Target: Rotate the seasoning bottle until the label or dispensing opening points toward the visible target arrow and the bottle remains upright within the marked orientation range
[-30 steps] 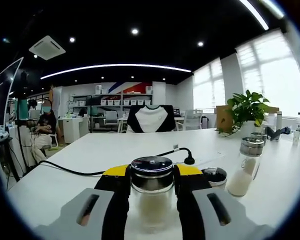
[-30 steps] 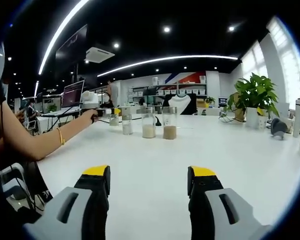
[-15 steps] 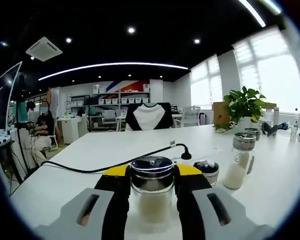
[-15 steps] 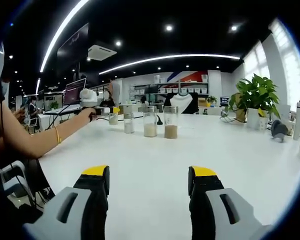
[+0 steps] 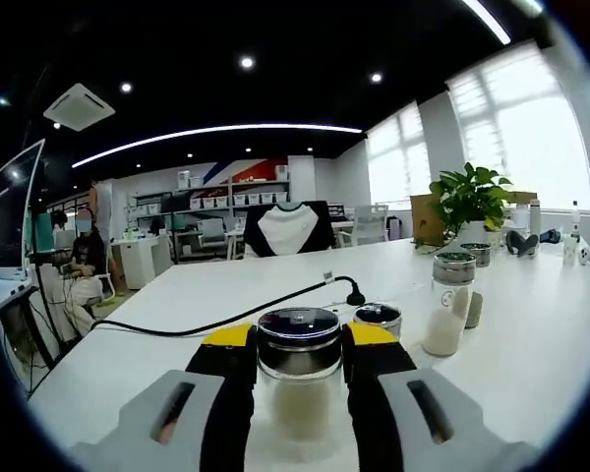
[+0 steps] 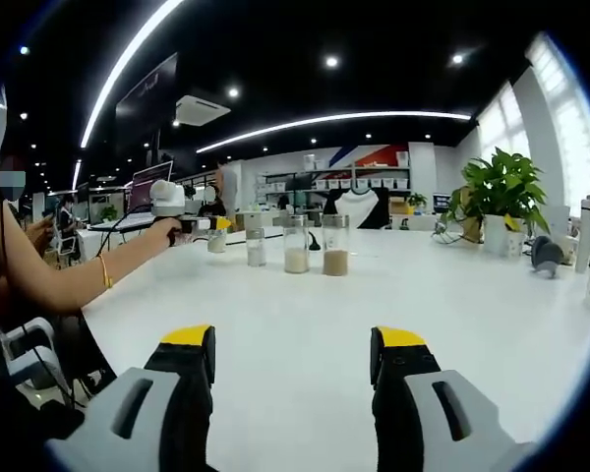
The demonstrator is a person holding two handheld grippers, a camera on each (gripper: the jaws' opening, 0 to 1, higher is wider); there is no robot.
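Note:
My left gripper (image 5: pixel 298 346) is shut on a glass seasoning bottle (image 5: pixel 297 379) with a shiny metal lid and pale powder inside. The bottle stands upright between the yellow-tipped jaws, on the white table (image 5: pixel 177 324). In the right gripper view that same left gripper (image 6: pixel 199 226) sits far off at the left in a person's hand, with the bottle (image 6: pixel 217 240) in it. My right gripper (image 6: pixel 293 356) hovers low over the table, open, with nothing between its jaws.
To the right of the held bottle stand a short jar (image 5: pixel 378 318), a taller bottle of white powder (image 5: pixel 446 316) and another jar (image 5: pixel 475 255). A black cable (image 5: pixel 216 322) crosses the table. Three bottles (image 6: pixel 296 246) stand in a row ahead. A potted plant (image 6: pixel 501 197) is at the right. The person's arm (image 6: pixel 69 285) reaches in.
The left gripper's view has swung, so the other jars and the plant sit further left in it. The held bottle stays in the jaws. The right gripper has hardly moved.

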